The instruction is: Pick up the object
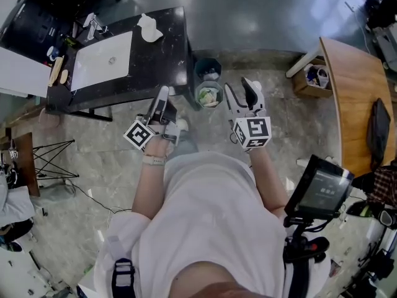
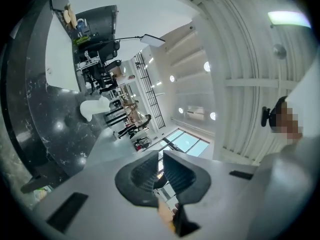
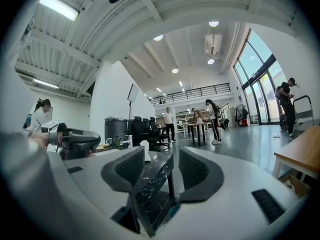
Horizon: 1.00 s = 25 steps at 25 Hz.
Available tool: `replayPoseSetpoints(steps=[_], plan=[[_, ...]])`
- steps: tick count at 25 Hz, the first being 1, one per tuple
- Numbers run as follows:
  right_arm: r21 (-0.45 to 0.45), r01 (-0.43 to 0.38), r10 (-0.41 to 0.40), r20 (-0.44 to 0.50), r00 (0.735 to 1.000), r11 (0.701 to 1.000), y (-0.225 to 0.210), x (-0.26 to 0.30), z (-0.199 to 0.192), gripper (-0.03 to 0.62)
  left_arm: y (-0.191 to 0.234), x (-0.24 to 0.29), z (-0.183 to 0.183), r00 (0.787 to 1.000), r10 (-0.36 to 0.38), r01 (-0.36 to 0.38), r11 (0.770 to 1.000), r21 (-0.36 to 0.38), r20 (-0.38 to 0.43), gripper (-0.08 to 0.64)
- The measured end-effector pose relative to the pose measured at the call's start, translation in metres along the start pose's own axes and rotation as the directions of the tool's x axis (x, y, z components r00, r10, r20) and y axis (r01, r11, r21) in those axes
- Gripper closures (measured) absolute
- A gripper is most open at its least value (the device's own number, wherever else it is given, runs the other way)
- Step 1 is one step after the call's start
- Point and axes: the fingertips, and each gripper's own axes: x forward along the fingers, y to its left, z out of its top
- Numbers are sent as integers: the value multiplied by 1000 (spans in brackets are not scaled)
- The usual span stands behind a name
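Observation:
A black marble table (image 1: 155, 61) stands ahead of me on the left, and a small white object (image 1: 149, 28) sits near its far edge beside a white board (image 1: 102, 59). The left gripper view shows that white object (image 2: 95, 106) on the dark tabletop (image 2: 55, 129). It appears small and distant in the right gripper view (image 3: 144, 146). My left gripper (image 1: 162, 99) hovers off the table's near corner, tilted upward, its jaws (image 2: 161, 171) shut on nothing. My right gripper (image 1: 240, 93) is held level beside it, open and empty (image 3: 157, 169), with the table's edge (image 3: 155, 176) seen between its jaws.
Two round bins (image 1: 208, 69) (image 1: 209, 95) stand on the floor just ahead of the grippers, by the table's right end. A wooden desk (image 1: 353, 92) with a dark bag (image 1: 378, 129) runs along the right. A screen on a stand (image 1: 319, 188) is at my right hip. People stand far off (image 3: 170, 121).

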Motion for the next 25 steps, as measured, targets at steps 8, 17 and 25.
replayPoseSetpoints(steps=[8,17,25], plan=[[-32,-4,2,-63,998,999,15,89,-3,365,71,43,60,1000,18,-17,996,-89,6,551],[-51,-2,-3,-99,995,999,33,197,2,365,141,93,129,999,27,-31,989,-143,-30,524],[-10,24,-26,-119,993,1000,48,300,-2,365,207,127,191,996,43,-59,979,-196,-84,497]])
